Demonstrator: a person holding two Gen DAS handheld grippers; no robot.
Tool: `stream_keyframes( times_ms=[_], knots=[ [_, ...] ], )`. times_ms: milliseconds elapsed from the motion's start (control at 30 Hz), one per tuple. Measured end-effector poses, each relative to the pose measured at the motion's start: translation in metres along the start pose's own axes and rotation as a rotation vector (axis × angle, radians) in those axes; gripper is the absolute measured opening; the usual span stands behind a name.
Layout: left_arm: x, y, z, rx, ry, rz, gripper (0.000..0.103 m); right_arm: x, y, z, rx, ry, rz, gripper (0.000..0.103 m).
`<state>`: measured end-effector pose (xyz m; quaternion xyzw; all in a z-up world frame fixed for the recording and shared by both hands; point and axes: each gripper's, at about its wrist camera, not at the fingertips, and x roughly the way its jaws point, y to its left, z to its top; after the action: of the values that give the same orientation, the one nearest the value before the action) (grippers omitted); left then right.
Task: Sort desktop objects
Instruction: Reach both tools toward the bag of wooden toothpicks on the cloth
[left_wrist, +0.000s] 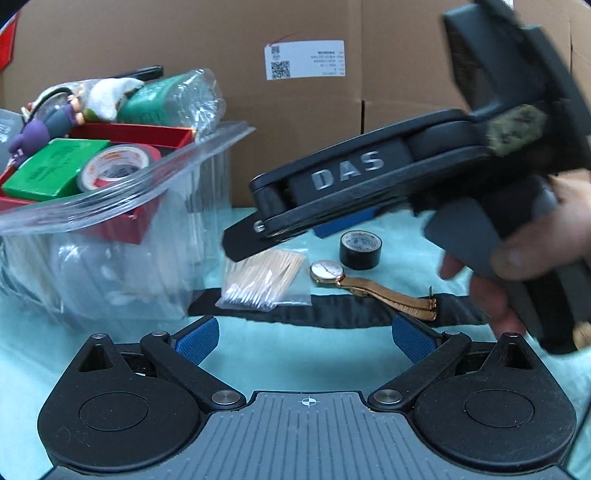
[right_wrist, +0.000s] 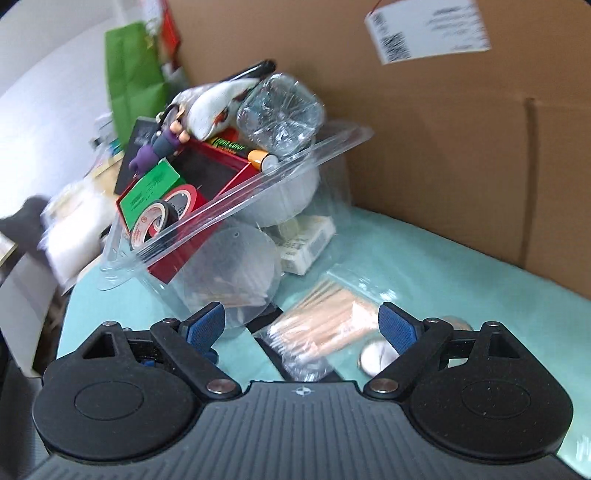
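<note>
The right gripper (right_wrist: 301, 326) hovered with jaws spread and empty above the clear bag of wooden cotton swabs (right_wrist: 325, 325) on the teal-covered table (right_wrist: 443, 266), beside the crowded clear plastic bin (right_wrist: 236, 206). The left gripper (left_wrist: 304, 332) waited, jaws spread. Next, seemingly: lower and pinch the bag.

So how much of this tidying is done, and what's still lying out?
Mostly done, it seems: the clear tub is already piled with tape rolls, a green box and a toy. Nothing is in hand; both grippers, left and right, are open and empty, the right one above the bag of cotton swabs. Still out on the cloth: the swabs, the gold watch and the black tape roll.
</note>
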<state>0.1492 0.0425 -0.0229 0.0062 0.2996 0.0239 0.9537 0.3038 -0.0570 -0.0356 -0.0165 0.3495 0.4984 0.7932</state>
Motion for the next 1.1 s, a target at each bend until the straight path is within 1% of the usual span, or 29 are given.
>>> stream_keyframes(
  times_ms=[133,233,267,300,333,367,467,567,700,767,800,900,967,1033,1100],
  knots=[
    [0.015,0.001,0.002,-0.01,0.031,-0.003,0.103,0.025,-0.008,0.013,-0.101,0.097,0.043,0.092],
    [0.025,0.003,0.002,-0.025,0.068,0.0,0.103,0.041,-0.019,0.018,-0.116,0.143,0.084,0.092],
    [0.026,0.004,0.003,-0.028,0.062,-0.001,0.103,0.046,-0.021,0.019,-0.112,0.16,0.1,0.092],
    [0.026,0.004,0.003,-0.027,0.058,0.002,0.103,0.049,-0.023,0.019,-0.107,0.175,0.121,0.095],
    [0.027,0.004,0.003,-0.026,0.062,0.003,0.103,0.05,-0.022,0.018,-0.112,0.172,0.147,0.098],
    [0.028,0.004,0.003,-0.027,0.067,0.0,0.103,0.049,-0.021,0.017,-0.108,0.181,0.165,0.098],
    [0.025,0.005,0.001,-0.027,0.076,-0.002,0.103,0.04,-0.007,0.008,-0.119,0.222,0.206,0.099],
    [0.017,0.004,-0.005,-0.017,0.095,0.001,0.103,0.024,0.009,-0.007,-0.092,0.24,0.233,0.099],
    [-0.004,0.003,-0.021,0.024,0.096,0.008,0.103,0.0,0.031,-0.034,-0.015,0.213,0.254,0.1],
    [-0.017,0.006,-0.03,0.037,0.096,-0.007,0.103,-0.013,0.044,-0.049,0.037,0.184,0.275,0.099],
    [-0.022,0.008,-0.034,0.047,0.098,-0.014,0.103,-0.018,0.051,-0.057,0.06,0.169,0.262,0.099],
    [-0.036,0.014,-0.043,0.076,0.074,-0.019,0.103,-0.034,0.069,-0.074,0.13,0.101,0.138,0.099],
    [-0.041,0.021,-0.045,0.066,0.055,-0.032,0.103,-0.048,0.075,-0.083,0.206,0.023,0.065,0.099],
    [-0.042,0.026,-0.046,0.044,0.043,-0.022,0.103,-0.062,0.077,-0.088,0.289,-0.074,-0.01,0.099],
    [-0.042,0.034,-0.044,0.014,0.047,-0.034,0.103,-0.071,0.079,-0.087,0.331,-0.154,-0.117,0.099]
  ],
)
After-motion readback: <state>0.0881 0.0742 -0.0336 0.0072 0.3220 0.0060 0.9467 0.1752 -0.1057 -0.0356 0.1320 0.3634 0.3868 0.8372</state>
